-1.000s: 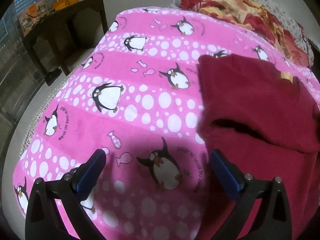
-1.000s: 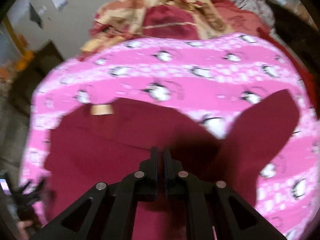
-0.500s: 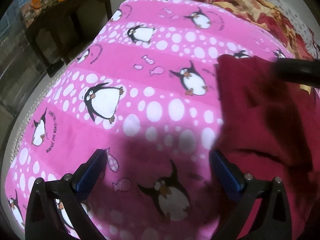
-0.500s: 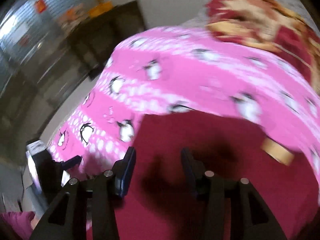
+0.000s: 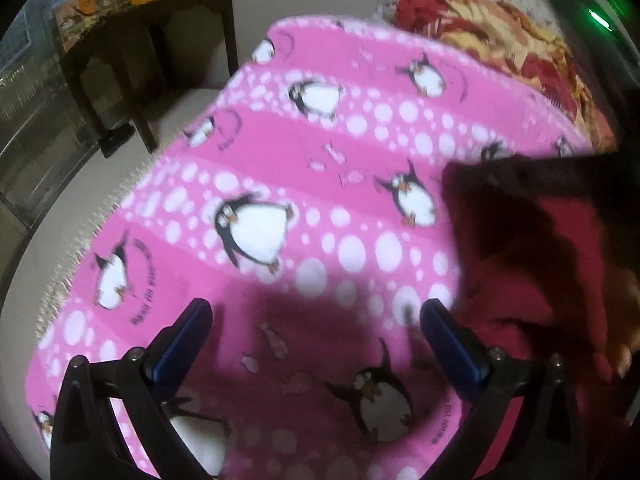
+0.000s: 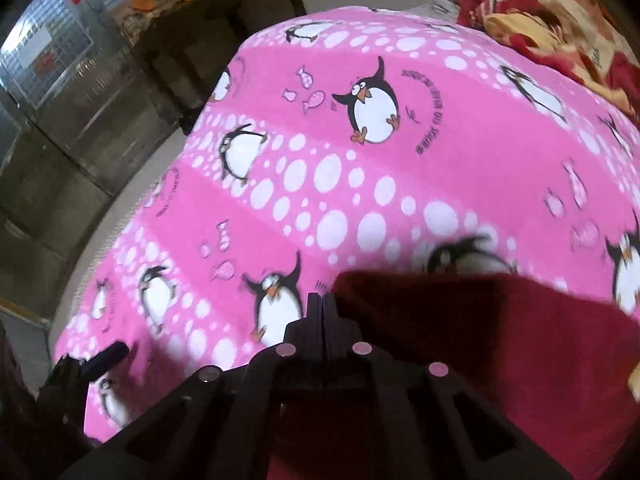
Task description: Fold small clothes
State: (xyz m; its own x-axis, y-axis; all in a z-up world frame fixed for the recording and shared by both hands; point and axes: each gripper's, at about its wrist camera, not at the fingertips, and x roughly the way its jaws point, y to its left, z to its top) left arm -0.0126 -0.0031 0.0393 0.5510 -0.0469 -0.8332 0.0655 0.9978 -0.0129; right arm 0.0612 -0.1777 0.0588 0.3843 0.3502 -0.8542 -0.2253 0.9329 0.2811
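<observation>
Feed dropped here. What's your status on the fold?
Left gripper open over pink penguin blanket. Right gripper shut at edge of dark red cloth garment. Nothing in the way.

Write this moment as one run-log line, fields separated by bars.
left gripper: open, empty | right gripper: shut at maroon garment edge | surface: pink penguin blanket

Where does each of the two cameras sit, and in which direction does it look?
Left wrist: sits on the left gripper, looks along its open blue-padded fingers at the pink penguin blanket; the red garment lies to the right.
Right wrist: sits on the right gripper, fingers closed at the garment's edge; the left gripper shows at lower left.
Shared: blanket, garment, dark table, patterned quilt.
</observation>
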